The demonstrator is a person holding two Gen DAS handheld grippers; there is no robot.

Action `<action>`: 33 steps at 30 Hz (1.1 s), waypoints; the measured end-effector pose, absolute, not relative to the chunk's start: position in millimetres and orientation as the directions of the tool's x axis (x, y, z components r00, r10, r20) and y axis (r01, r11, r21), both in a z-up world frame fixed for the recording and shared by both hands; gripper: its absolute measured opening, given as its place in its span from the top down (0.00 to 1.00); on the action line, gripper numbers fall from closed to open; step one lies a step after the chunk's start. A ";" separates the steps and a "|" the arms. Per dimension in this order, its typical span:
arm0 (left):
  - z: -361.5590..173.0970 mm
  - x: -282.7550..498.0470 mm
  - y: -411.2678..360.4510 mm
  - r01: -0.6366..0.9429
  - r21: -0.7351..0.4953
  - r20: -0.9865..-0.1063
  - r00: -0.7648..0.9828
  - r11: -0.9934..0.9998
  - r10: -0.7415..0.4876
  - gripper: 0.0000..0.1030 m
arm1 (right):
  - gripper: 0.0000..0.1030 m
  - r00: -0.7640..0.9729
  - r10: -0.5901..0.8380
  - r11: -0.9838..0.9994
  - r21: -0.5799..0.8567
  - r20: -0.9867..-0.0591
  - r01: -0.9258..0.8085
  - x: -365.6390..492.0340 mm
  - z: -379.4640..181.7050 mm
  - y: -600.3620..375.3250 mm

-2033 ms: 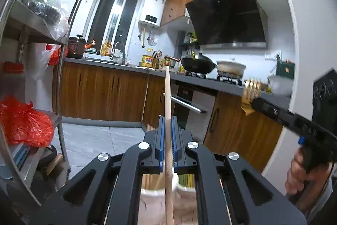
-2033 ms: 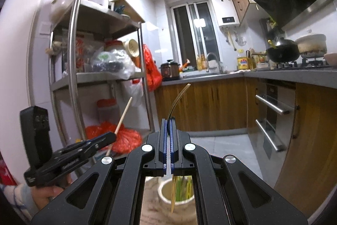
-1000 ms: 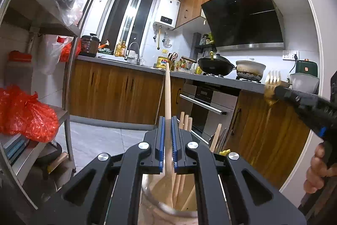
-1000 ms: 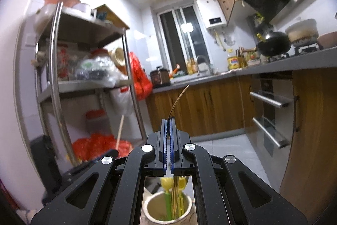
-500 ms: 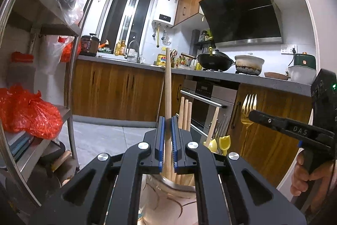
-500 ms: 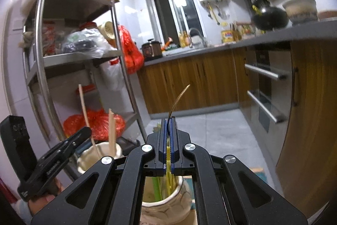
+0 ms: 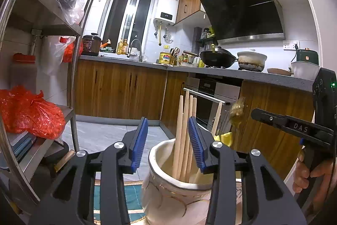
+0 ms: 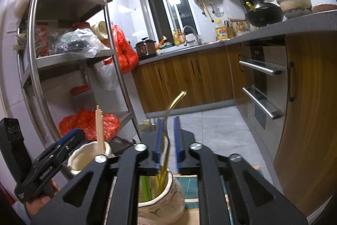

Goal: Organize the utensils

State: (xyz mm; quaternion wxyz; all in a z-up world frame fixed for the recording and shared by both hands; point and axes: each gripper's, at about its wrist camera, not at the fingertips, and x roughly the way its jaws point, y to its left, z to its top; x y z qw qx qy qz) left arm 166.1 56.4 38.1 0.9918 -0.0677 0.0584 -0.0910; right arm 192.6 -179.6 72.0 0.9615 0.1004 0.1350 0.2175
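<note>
Over the two pale jars, the left gripper is opening its fingers around wooden chopsticks standing in the cream jar, the right gripper is opening and freeing a gold fork into the second jar; next, lift both clear.

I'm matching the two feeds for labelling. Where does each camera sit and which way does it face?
Left wrist: on the left gripper, looking over the chopstick jar toward the stove; a hand shows.
Right wrist: on the right gripper, above the fork jar, facing the window.
Shared: both jars, each other's gripper.
</note>
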 end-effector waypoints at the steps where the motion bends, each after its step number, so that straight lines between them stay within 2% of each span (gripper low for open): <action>1: 37.9 165.3 56.5 0.171 -0.145 -0.103 0.977 0.975 -0.186 0.60 | 0.79 0.870 0.443 0.886 0.253 -0.217 -0.389 192.2 72.1 -179.9; 9: 38.1 136.1 58.8 0.138 -0.151 -0.148 0.976 0.979 -0.161 0.51 | 0.76 0.867 0.430 0.896 0.233 -0.252 -0.377 166.6 70.6 -187.8; 12: 30.9 111.5 48.5 0.134 -0.070 -0.192 0.971 0.988 -0.145 0.50 | 0.68 0.853 0.428 0.901 0.212 -0.300 -0.378 151.3 60.1 -186.5; 14: 27.2 99.2 43.4 0.144 -0.038 -0.208 0.967 0.989 -0.149 0.42 | 0.62 0.835 0.436 0.899 0.208 -0.336 -0.385 140.5 48.5 -186.1; 15: 24.9 91.1 41.2 0.149 -0.026 -0.216 0.965 0.989 -0.151 0.38 | 0.56 0.830 0.434 0.900 0.201 -0.351 -0.386 136.3 43.8 -185.3; 17: 23.5 81.9 39.0 0.155 -0.023 -0.216 0.964 0.988 -0.156 0.24 | 0.43 0.824 0.429 0.903 0.187 -0.370 -0.387 128.5 36.8 -183.4; 19: 22.8 75.4 40.2 0.147 -0.032 -0.220 0.964 0.989 -0.150 0.16 | 0.24 0.824 0.428 0.904 0.172 -0.371 -0.392 119.7 33.4 -181.2; 22: 23.3 68.8 43.9 0.136 -0.050 -0.221 0.965 0.989 -0.144 0.09 | 0.09 0.840 0.422 0.906 0.133 -0.342 -0.402 103.2 32.1 -178.4; 23: 23.7 67.1 44.1 0.130 -0.047 -0.218 0.966 0.990 -0.138 0.05 | 0.09 0.845 0.419 0.907 0.117 -0.332 -0.404 98.1 31.6 -177.7; 33: 19.8 60.4 45.7 0.106 -0.040 -0.229 0.967 0.994 -0.112 0.06 | 0.05 0.886 0.389 0.920 0.050 -0.253 -0.389 73.3 31.7 -178.6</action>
